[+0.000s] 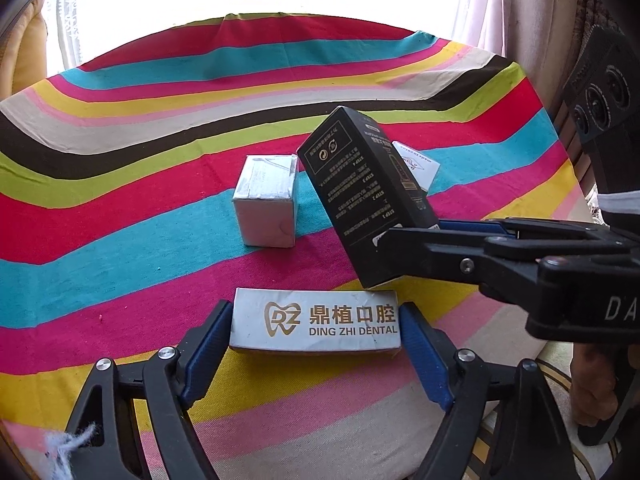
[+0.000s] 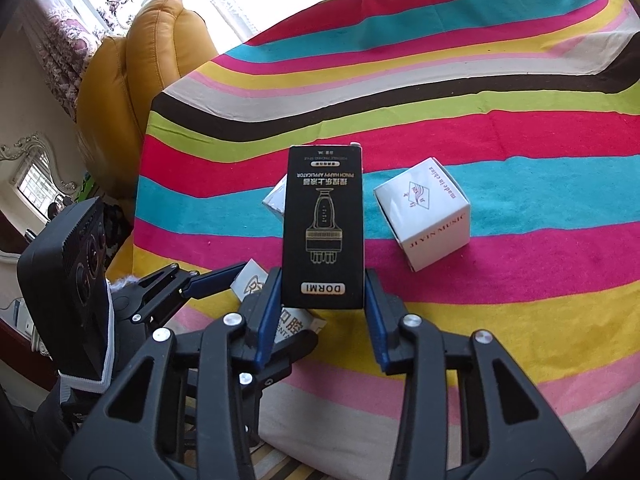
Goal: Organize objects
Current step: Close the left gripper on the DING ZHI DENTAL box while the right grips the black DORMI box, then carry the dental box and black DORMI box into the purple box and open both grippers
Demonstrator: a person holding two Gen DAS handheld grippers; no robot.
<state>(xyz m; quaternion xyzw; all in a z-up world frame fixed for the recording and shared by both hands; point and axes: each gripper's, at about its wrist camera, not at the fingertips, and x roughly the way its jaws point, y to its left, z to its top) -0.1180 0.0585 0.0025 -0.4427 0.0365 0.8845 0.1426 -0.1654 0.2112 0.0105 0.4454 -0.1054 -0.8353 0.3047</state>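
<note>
A white box printed DING ZHI DENTAL lies flat on the striped cloth near the front edge. My left gripper is shut on it, a blue pad against each short end. A tall black DORMI box is held off the cloth, leaning back, with my right gripper shut on its lower end. In the left wrist view the black box tilts just above and right of the dental box, and the right gripper reaches in from the right.
A white cube box stands mid-table, behind the black box. A white JIYIN MUSIC box sits to the right. The striped cloth covers the round table. A yellow armchair stands beyond the left edge, with curtains behind.
</note>
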